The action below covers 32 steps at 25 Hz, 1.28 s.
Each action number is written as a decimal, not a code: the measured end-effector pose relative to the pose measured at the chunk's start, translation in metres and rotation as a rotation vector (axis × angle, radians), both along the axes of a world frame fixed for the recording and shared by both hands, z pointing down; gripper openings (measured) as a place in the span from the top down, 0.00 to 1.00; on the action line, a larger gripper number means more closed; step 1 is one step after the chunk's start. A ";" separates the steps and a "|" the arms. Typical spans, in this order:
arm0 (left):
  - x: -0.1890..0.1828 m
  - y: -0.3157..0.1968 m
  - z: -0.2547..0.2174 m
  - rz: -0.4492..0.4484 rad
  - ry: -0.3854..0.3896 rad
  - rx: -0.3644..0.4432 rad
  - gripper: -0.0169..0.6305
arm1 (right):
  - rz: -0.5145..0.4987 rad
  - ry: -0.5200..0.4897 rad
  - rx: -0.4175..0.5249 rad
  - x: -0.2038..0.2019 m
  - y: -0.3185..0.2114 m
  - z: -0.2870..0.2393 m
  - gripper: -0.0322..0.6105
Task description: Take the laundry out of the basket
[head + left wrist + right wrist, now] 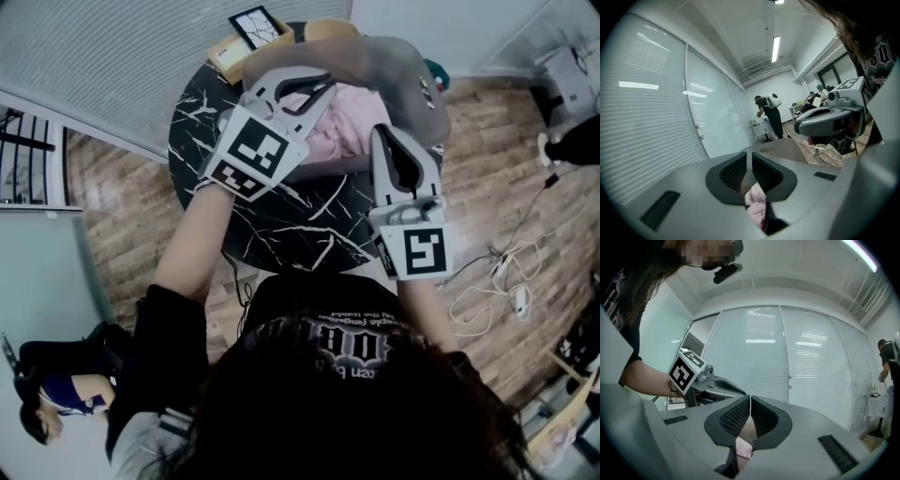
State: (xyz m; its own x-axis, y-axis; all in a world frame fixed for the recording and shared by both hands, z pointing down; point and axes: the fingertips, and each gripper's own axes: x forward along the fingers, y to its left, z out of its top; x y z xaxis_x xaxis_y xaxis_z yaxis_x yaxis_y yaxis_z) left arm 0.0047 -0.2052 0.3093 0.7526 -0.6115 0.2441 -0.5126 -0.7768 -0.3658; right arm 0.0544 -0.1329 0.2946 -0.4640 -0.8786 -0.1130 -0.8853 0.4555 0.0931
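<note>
head view is taken up nearest by dark hair and a black printed shirt, with both forearms stretched out over a round black marbled table (281, 225). just beyond, the left gripper (322, 86) and the right gripper (382, 133) are held at a grey basket (412, 80) that stands on the table's far side. pink laundry (339, 127) is seen inside it, between the two tools.

in the left gripper view the ribbed pads of the left gripper (750, 161) are closed together, and a fold of the pink laundry (757, 204) is pinched low between them. the same is seen in the right gripper view: the right gripper (750, 404) is closed, with a small tuft of the pink laundry (743, 446) nipped at the root of its pads. behind the basket a tan box (225, 58) is set at the table's far edge.

the laundry is judged to be light, soft and limp. it can be expected to sag and drape once raised, and so thin a pinch may slip. a thicker gather of cloth, taken at two places well apart, is to be preferred. the lift would have to be carried high enough for trailing ends to clear the basket's rim.
</note>
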 end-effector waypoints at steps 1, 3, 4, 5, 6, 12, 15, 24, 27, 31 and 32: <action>0.003 -0.003 0.005 0.016 -0.011 -0.020 0.92 | -0.004 -0.001 -0.005 0.000 -0.002 0.000 0.90; 0.008 -0.007 0.014 0.041 -0.031 -0.049 0.90 | -0.010 0.001 -0.021 0.003 -0.005 0.002 0.90; 0.011 -0.009 0.017 0.051 -0.043 -0.056 0.90 | -0.013 0.000 -0.032 0.004 -0.007 0.003 0.90; 0.013 -0.010 0.021 0.063 -0.058 -0.061 0.90 | -0.016 0.001 -0.044 0.006 -0.009 0.004 0.90; 0.016 -0.011 0.025 0.077 -0.074 -0.067 0.90 | -0.018 0.000 -0.050 0.007 -0.011 0.005 0.90; 0.031 -0.014 0.045 0.167 -0.215 -0.098 0.83 | -0.049 -0.044 -0.006 0.018 -0.023 -0.003 0.90; 0.040 -0.017 0.056 0.207 -0.290 -0.106 0.80 | -0.040 -0.034 -0.046 0.027 -0.028 0.003 0.90; 0.071 -0.025 0.107 0.300 -0.442 -0.186 0.60 | -0.059 -0.054 -0.044 0.040 -0.041 0.006 0.90; 0.075 -0.019 0.130 0.361 -0.513 -0.244 0.56 | -0.051 -0.041 -0.095 0.046 -0.043 0.014 0.90; 0.079 -0.014 0.158 0.407 -0.579 -0.317 0.47 | -0.070 -0.058 -0.089 0.048 -0.045 0.012 0.90; 0.080 -0.015 0.166 0.410 -0.610 -0.316 0.45 | -0.071 -0.057 -0.090 0.049 -0.046 0.013 0.90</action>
